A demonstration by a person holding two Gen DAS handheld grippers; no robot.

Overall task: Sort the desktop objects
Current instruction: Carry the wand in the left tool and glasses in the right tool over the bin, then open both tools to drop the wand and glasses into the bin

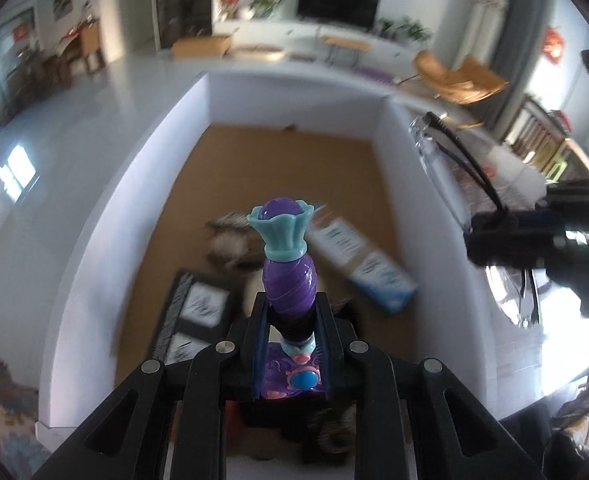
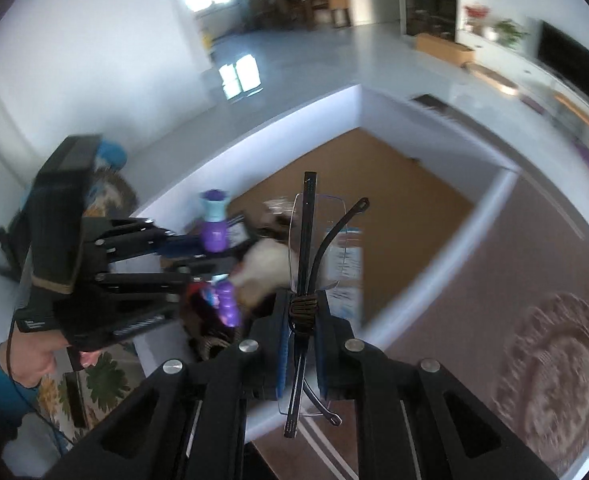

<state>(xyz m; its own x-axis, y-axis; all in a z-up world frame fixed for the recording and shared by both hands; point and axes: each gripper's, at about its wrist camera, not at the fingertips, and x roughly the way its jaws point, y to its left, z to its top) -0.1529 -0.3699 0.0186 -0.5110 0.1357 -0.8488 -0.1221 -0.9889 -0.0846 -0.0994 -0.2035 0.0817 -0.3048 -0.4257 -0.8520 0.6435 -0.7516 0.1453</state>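
Observation:
My left gripper (image 1: 290,320) is shut on a purple toy wand (image 1: 288,264) with a teal flower-shaped top, held upright above the open white box (image 1: 174,120). The wand also shows in the right wrist view (image 2: 214,232), held by the left gripper (image 2: 210,256). My right gripper (image 2: 302,312) is shut on folded rimless glasses (image 2: 314,240) with black arms, held over the box's near wall. In the left wrist view the glasses (image 1: 446,152) and right gripper (image 1: 506,236) hang at the right, over the box's right wall.
Inside the box on its brown floor (image 1: 294,160) lie a blue-and-white carton (image 1: 362,256), a black framed picture (image 1: 198,312) and a furry white-brown toy (image 2: 262,268). A patterned rug (image 2: 534,340) lies right of the box. A floral cloth (image 2: 94,380) lies at left.

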